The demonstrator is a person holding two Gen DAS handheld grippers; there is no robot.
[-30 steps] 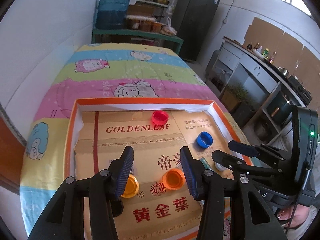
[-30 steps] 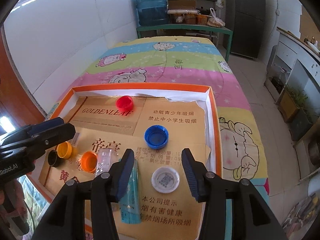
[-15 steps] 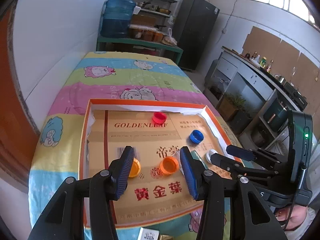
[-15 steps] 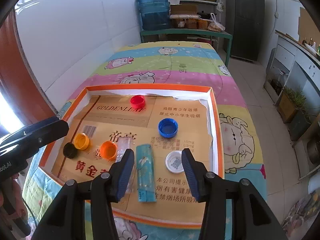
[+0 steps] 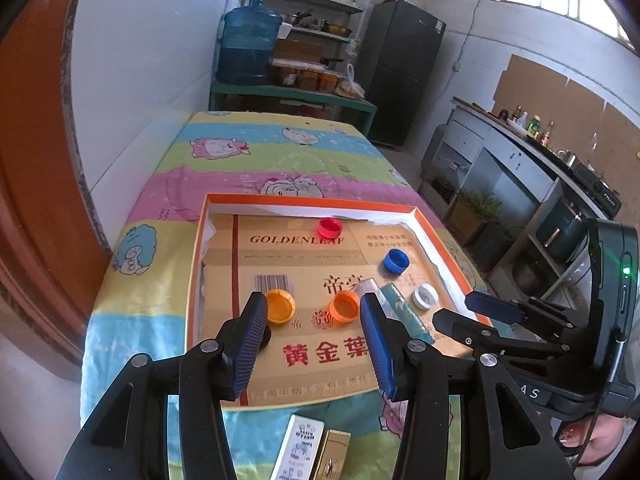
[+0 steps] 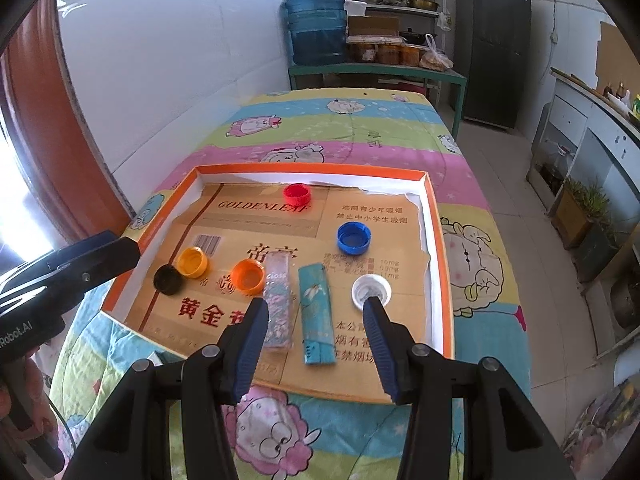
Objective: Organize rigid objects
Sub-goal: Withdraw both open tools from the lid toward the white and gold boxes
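An orange-rimmed tray [image 6: 312, 169] lined with cardboard lies on the blanket. Loose caps sit in it: red [image 6: 296, 194], blue [image 6: 354, 238], white [image 6: 371, 290], orange [image 6: 247, 277], yellow [image 6: 193, 262] and black [image 6: 168, 279]. A teal packet [image 6: 318, 312] and a clear patterned packet [image 6: 277, 300] lie side by side near the front. My right gripper [image 6: 315, 308] hovers open above the tray's front edge, holding nothing. My left gripper [image 5: 313, 304] hangs open over the front left, above the orange cap [image 5: 344, 307] and yellow cap [image 5: 280, 306].
A white box [image 5: 298, 444] and a gold box [image 5: 334, 456] lie on the blanket in front of the tray. A white wall and an orange door stand to the left. A green shelf with a water jug [image 6: 316, 28] stands behind the table, a counter to the right.
Both grippers have drawn back and risen from the tray, so more of it and the blanket shows. The two small boxes came into the left wrist view. Jaws unchanged.
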